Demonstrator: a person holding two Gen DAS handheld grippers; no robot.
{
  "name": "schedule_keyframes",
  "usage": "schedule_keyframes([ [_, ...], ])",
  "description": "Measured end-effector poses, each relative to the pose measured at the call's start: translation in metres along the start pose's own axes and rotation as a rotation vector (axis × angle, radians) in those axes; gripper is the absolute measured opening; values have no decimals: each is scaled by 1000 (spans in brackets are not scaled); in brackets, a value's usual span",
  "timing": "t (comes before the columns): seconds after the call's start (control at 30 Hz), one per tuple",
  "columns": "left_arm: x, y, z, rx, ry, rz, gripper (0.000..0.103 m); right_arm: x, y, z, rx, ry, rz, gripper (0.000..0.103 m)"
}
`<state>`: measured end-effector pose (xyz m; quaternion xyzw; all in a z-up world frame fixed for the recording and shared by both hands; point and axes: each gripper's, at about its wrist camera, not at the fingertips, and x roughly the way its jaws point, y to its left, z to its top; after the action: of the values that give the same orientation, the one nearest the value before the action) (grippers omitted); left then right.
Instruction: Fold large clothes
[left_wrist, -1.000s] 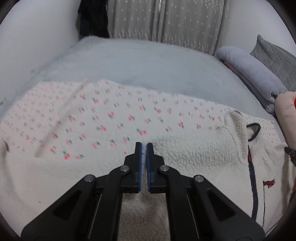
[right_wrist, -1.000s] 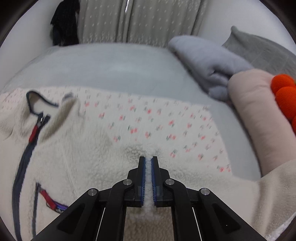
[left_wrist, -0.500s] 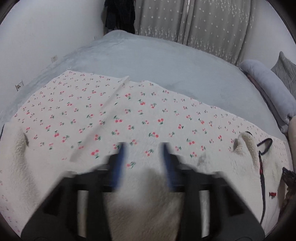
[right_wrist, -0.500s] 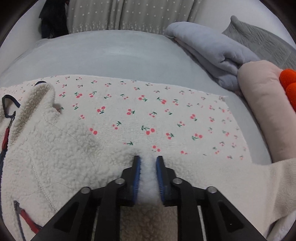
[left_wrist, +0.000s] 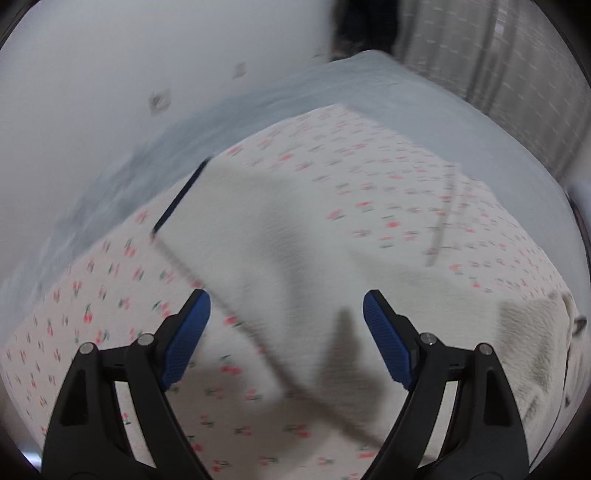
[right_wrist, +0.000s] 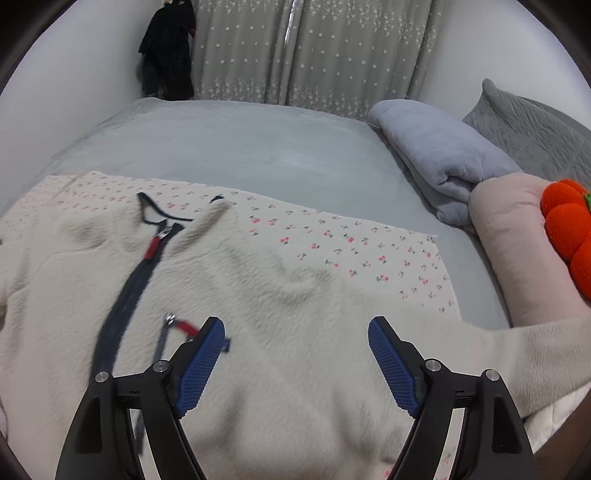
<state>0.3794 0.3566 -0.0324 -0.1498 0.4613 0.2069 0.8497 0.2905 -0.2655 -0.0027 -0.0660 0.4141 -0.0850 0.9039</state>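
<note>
Left wrist view: the left gripper (left_wrist: 282, 314) is hovering with jaws spread wide and holding nothing, above a sleeve of the fleece jacket (left_wrist: 280, 236) lying on the cherry-print sheet (left_wrist: 110, 314).
Right wrist view: the right gripper (right_wrist: 295, 341) is hanging wide apart and empty over the jacket's chest, beside its zipper (right_wrist: 125, 295); the jacket is lying spread across the sheet on the bed (right_wrist: 258, 147).

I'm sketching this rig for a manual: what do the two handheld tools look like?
Both match: the left tool and right tool each have two matte black angular linkage arms with silver rivets, ending in blue ribbed pads. No cables, markings or sleeves show.
</note>
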Motion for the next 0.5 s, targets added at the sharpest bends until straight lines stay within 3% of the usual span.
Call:
schedule_keyframes([
  [0.13, 45, 41, -12, -188, 117, -58, 85, -16, 6, -19, 4, 21, 14, 83],
  [0.2, 58, 46, -14, -258, 106, -90, 84, -16, 7, -28, -10, 40, 1, 83],
  [0.27, 58, 41, -12, -276, 24, -106, 56, -15, 8, -35, -19, 65, -17, 83],
  [0.3, 60, 36, -10, -269, 33, -128, 10, -15, 7, -37, -17, 72, -23, 83],
  [0.33, 61, 31, -7, -273, 44, -115, 10, -15, 6, -38, -12, 79, -25, 83],
  [0.4, 40, 27, -6, -288, -56, -95, 9, -17, 4, -40, -7, 81, -29, 83],
  [0.5, -23, 34, -5, -276, -357, -38, 8, -23, -2, -40, 3, 75, -43, 83],
])
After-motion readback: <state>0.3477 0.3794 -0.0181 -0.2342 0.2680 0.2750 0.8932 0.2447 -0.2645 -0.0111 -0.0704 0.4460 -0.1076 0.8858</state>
